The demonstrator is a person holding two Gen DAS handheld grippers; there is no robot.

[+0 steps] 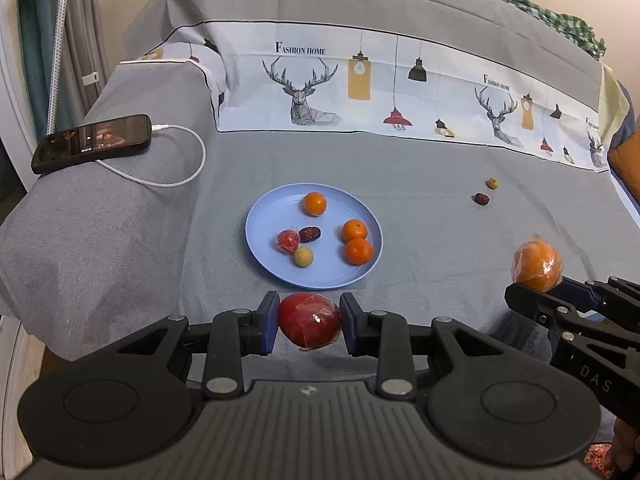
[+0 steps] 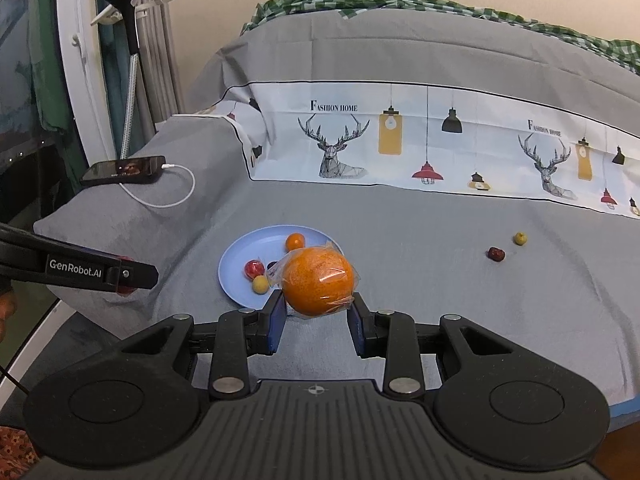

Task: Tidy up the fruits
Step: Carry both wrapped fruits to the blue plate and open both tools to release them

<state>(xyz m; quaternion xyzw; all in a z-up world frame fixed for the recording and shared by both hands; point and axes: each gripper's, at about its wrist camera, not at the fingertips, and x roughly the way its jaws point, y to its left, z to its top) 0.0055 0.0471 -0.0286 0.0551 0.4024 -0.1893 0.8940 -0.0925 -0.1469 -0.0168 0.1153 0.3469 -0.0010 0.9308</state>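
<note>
Left gripper (image 1: 310,322): nearest the left wrist camera; blue pads pressed against both flanks of a red wrapped fruit (image 1: 310,320), which is clamped off the cloth, just short of the plate's near rim.
Right gripper (image 2: 318,312): jaws closed on a large orange in clear film (image 2: 319,282); the fruit sits high between the pad tips, film bunched at its upper left.
Plate (image 1: 264,216): light blue, round, flat on the grey cloth (image 1: 420,208), directly beyond the left gripper.
Plate contents: three small oranges, one at the far side (image 1: 315,203) and two touching at the right (image 1: 354,230) (image 1: 359,251); a small red wrapped fruit (image 1: 288,241) touching a dark date (image 1: 309,234); a small yellow fruit (image 1: 303,257) near the front.
Loose items: a dark red date (image 1: 482,199) and a small yellow-green fruit (image 1: 493,183), close together on the cloth, well apart from the plate to its right.
Phone (image 1: 92,143): black, screen lit, lying on a raised grey cushion at the left, a white cable (image 1: 188,176) plugged in.
Backdrop: white printed band (image 1: 360,88) with deer and lamps, lettered "Fashion Home", across the cloth behind.
</note>
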